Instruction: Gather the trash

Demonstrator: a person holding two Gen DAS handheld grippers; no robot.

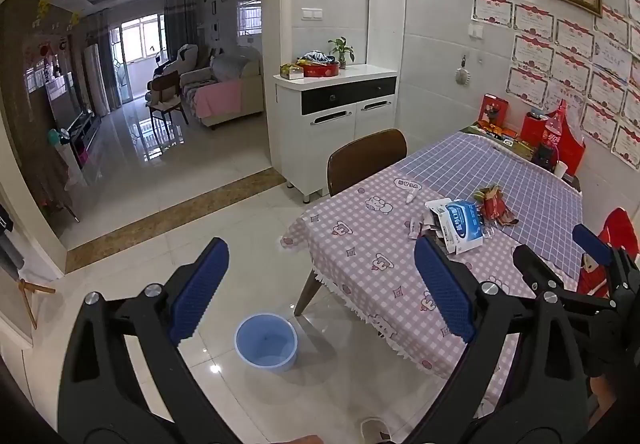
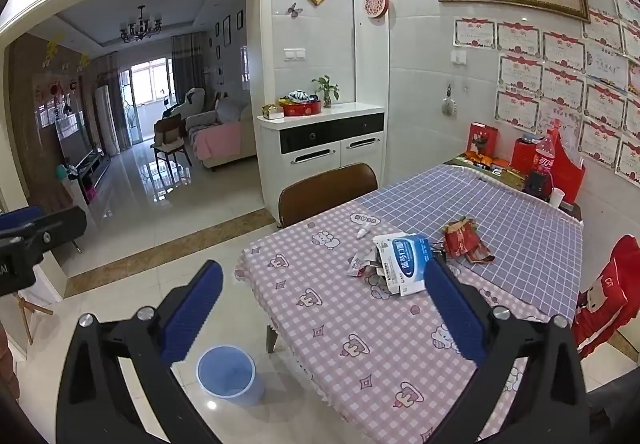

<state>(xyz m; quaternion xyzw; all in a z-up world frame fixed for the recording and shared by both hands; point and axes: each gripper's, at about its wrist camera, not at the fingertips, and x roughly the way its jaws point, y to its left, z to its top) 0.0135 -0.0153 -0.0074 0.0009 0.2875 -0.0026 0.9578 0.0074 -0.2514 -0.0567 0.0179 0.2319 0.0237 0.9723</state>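
Checked tablecloth (image 2: 360,324) bearing trash: blue-white box (image 2: 404,262), red wrappers (image 2: 466,240), beyond both tools. Left gripper (image 1: 320,288) and right gripper (image 2: 324,312) stand wide, empty. Blue bin (image 2: 226,374) on floor beside table

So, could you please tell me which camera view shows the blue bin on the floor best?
The left wrist view: the blue bin shows whole between the open fingers. In the right wrist view the bin is also visible, but a blue pad overlaps its rim.
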